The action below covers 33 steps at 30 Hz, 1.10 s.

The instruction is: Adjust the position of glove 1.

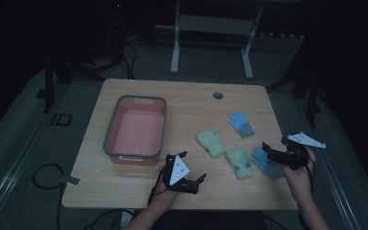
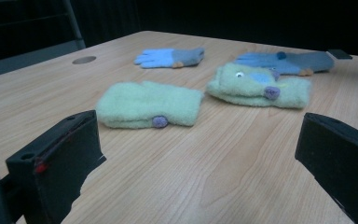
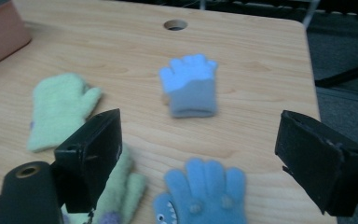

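**Hovering Over Four Gloves, Nothing in Either Grip**

Looking down from the high view, I have the wooden table [image 1: 139,187] as the biggest thing in front of me, with a small round hole [image 1: 218,95] near its far edge. On its left half sits the pink bin [image 1: 109,139], grey-rimmed and apart from all the gloves.

My right gripper [image 1: 274,146] hangs above the near right part of the table, jaws spread wide and gripping nothing. In the right gripper view, the near blue glove [image 3: 205,193] lies on the wood directly below the gap between the jaws, fingers pointing away, small faces stitched on it. My left gripper [image 1: 193,166] sits low near the front edge, jaws likewise released and bare, aimed across the table at the gloves.

The gloves lie in a loose cluster on the right half. Just beside the near blue glove, on its left, is the green glove with eyes [image 1: 239,163]. Farther left and apart lies the plain green mitten [image 1: 211,143], with a small purple button on its cuff in the left gripper view. The far blue glove [image 1: 241,123] lies alone, beyond the others, toward the hole.
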Tool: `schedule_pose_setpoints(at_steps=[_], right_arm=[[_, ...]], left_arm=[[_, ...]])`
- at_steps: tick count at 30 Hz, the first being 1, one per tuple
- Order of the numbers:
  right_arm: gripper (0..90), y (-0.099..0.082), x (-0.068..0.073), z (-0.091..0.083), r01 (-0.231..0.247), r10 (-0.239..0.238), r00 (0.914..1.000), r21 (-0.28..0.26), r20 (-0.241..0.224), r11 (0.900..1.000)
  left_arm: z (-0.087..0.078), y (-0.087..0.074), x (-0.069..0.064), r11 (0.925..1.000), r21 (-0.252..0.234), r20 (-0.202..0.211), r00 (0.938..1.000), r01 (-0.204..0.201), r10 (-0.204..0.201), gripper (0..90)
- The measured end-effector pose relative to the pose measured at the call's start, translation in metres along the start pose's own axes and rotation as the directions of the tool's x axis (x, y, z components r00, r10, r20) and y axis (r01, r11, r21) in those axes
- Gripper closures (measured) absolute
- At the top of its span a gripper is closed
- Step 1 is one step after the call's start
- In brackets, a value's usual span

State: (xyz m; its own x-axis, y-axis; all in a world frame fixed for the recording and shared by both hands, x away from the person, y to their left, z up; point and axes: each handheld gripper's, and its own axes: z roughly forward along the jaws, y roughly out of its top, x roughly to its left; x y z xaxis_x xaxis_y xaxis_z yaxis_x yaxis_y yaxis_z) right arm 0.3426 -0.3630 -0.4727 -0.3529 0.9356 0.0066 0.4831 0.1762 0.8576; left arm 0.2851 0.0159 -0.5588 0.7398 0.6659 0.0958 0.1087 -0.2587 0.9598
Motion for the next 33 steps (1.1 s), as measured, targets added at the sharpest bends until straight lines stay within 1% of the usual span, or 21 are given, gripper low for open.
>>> schedule_pose_setpoints(at_steps=[1, 3, 5, 7, 8, 10, 13, 15, 16, 17, 18, 19, 20, 23, 24, 26, 27, 28, 30, 31, 33], right_arm=[[18.6, 0.005, 0.004, 0.003, 0.015, -0.015, 0.9994, 0.007, -0.030, 0.9999], [19.5, 0.010, 0.009, 0.007, 0.036, -0.036, 0.9981, 0.010, -0.049, 0.9993], [19.5, 0.012, 0.011, 0.010, 0.044, -0.043, 0.9973, 0.010, -0.059, 0.9990], [20.2, 0.018, 0.016, 0.015, 0.046, -0.045, 0.9942, 0.007, -0.098, 0.9989], [20.2, 0.020, 0.019, 0.018, 0.045, -0.044, 0.9934, 0.006, -0.106, 0.9990], [20.8, 0.023, 0.024, 0.023, 0.060, -0.057, 0.9858, 0.009, -0.158, 0.9982], [22.6, 0.025, 0.034, 0.033, 0.103, -0.100, 0.9797, 0.005, -0.174, 0.9947], [23.7, 0.027, 0.038, 0.041, 0.109, -0.103, 0.9721, 0.017, -0.211, 0.9939], [26.4, 0.028, 0.041, 0.045, 0.111, -0.105, 0.9719, 0.017, -0.211, 0.9936], [27.0, 0.028, 0.043, 0.049, 0.118, -0.110, 0.9680, 0.023, -0.225, 0.9927], [29.0, 0.030, 0.048, 0.056, 0.140, -0.132, 0.9622, 0.020, -0.238, 0.9899], [29.0, 0.030, 0.048, 0.056, 0.140, -0.132, 0.9622, 0.020, -0.238, 0.9899], [29.6, 0.031, 0.050, 0.060, 0.150, -0.139, 0.9567, 0.022, -0.255, 0.9885], [32.2, 0.034, 0.056, 0.071, 0.165, -0.150, 0.9471, 0.027, -0.284, 0.9860], [33.8, 0.035, 0.058, 0.075, 0.172, -0.156, 0.9458, 0.030, -0.285, 0.9846], [34.9, 0.037, 0.063, 0.082, 0.188, -0.167, 0.9361, 0.038, -0.310, 0.9815], [36.3, 0.037, 0.066, 0.085, 0.194, -0.173, 0.9351, 0.040, -0.309, 0.9801], [37.2, 0.038, 0.068, 0.089, 0.207, -0.183, 0.9301, 0.042, -0.318, 0.9775], [39.8, 0.039, 0.072, 0.095, 0.221, -0.194, 0.9262, 0.051, -0.323, 0.9739], [39.8, 0.039, 0.073, 0.098, 0.226, -0.194, 0.9197, 0.055, -0.341, 0.9727], [40.7, 0.040, 0.077, 0.104, 0.241, -0.206, 0.9144, 0.061, -0.349, 0.9685]], left_arm=[[0.000, 0.000, 0.000, 1.0000, -0.001, 0.000, 1.0000, -0.002, 0.002, 0.2], [0.000, 0.000, 0.000, 1.0000, -0.004, -0.001, 1.0000, -0.006, 0.006, 0.2], [0.000, 0.000, -0.001, 1.0000, -0.006, -0.001, 1.0000, -0.006, 0.006, 0.2], [0.000, 0.000, -0.001, 0.9999, -0.006, -0.003, 0.9999, -0.012, 0.012, 0.2], [0.000, 0.000, -0.002, 0.9999, -0.005, -0.002, 0.9999, -0.016, 0.016, 0.2], [-0.001, 0.000, -0.002, 0.9998, -0.004, -0.001, 0.9998, -0.021, 0.021, 0.2], [-0.001, 0.000, -0.002, 0.9996, -0.005, 0.002, 0.9996, -0.028, 0.028, 0.2], [-0.001, 0.000, -0.003, 0.9996, -0.005, 0.002, 0.9996, -0.028, 0.028, 0.2], [-0.001, 0.000, -0.003, 0.9996, -0.005, 0.002, 0.9996, -0.028, 0.028, 0.2], [-0.001, 0.000, -0.002, 0.9996, -0.005, 0.003, 0.9996, -0.027, 0.027, 0.2], [-0.001, 0.000, -0.002, 0.9997, -0.006, 0.003, 0.9997, -0.026, 0.026, 0.2], [-0.001, 0.000, -0.002, 0.9996, -0.005, 0.004, 0.9996, -0.026, 0.026, 0.2], [-0.001, 0.000, -0.002, 0.9996, -0.005, 0.004, 0.9996, -0.026, 0.026, 0.2], [-0.001, 0.000, -0.003, 0.9996, -0.006, 0.004, 0.9996, -0.029, 0.029, 0.2], [-0.001, 0.000, -0.003, 0.9996, -0.006, 0.003, 0.9996, -0.029, 0.029, 0.2], [-0.001, 0.000, -0.003, 0.9996, -0.006, 0.004, 0.9996, -0.029, 0.029, 0.2], [-0.001, 0.000, -0.003, 0.9996, -0.006, 0.004, 0.9996, -0.028, 0.028, 0.2], [-0.001, 0.000, -0.003, 0.9996, -0.006, 0.005, 0.9996, -0.028, 0.028, 0.3], [-0.001, 0.000, -0.003, 0.9996, -0.006, 0.005, 0.9996, -0.028, 0.028, 0.2], [-0.001, 0.000, -0.003, 0.9996, -0.006, 0.005, 0.9996, -0.029, 0.029, 0.2], [-0.001, 0.000, -0.003, 0.9996, -0.007, 0.005, 0.9996, -0.028, 0.028, 0.2]])
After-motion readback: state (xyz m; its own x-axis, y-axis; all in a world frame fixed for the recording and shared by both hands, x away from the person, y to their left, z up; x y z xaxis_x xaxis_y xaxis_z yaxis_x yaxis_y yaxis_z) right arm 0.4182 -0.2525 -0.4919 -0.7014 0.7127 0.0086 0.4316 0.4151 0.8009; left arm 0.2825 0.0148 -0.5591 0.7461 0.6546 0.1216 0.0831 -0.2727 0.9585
